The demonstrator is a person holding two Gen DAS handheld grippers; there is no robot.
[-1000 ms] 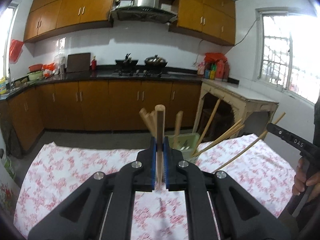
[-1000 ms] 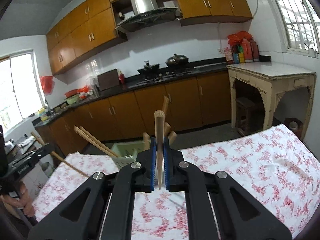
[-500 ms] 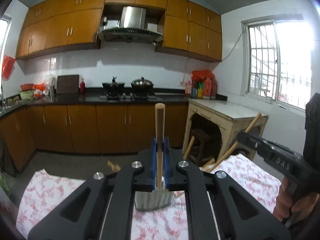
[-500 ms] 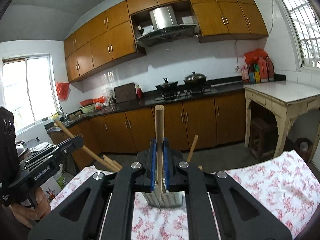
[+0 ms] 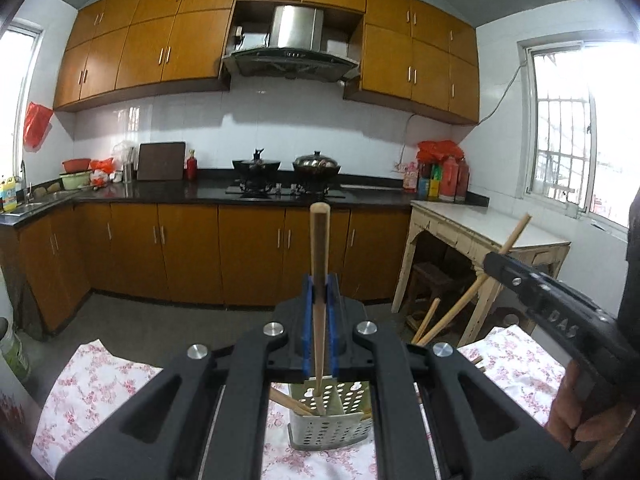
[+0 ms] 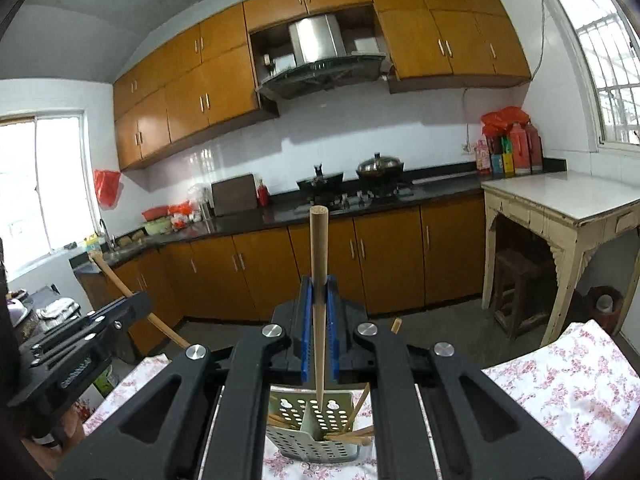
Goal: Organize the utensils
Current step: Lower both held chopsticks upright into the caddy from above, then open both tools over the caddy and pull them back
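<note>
The left claw [image 5: 319, 328] is held level above the tabletop [image 5: 100, 384] with its floral red-and-white cloth, its blue-padded jaws closed tight on a tapered wooden chopstick [image 5: 319, 280] that stands nearly upright, thick end up, with its thin tip reaching down into the perforated pale-green plastic utensil holder [image 5: 332, 420] directly below. The right claw [image 6: 319, 328] takes the same pose, pinching a second tapered wooden chopstick [image 6: 319, 288] upright, tip hanging over the holder's [image 6: 312, 436] compartments. The left wrist view alone shows the right gripper from outside, at the right edge, gripped by a bare hand [image 5: 580, 412], its chopstick slanting down toward the holder. The right wrist view alone shows the left gripper at the left edge, and several loose wooden chopsticks [image 6: 352, 434] leaning inside the holder's right compartment.
</note>
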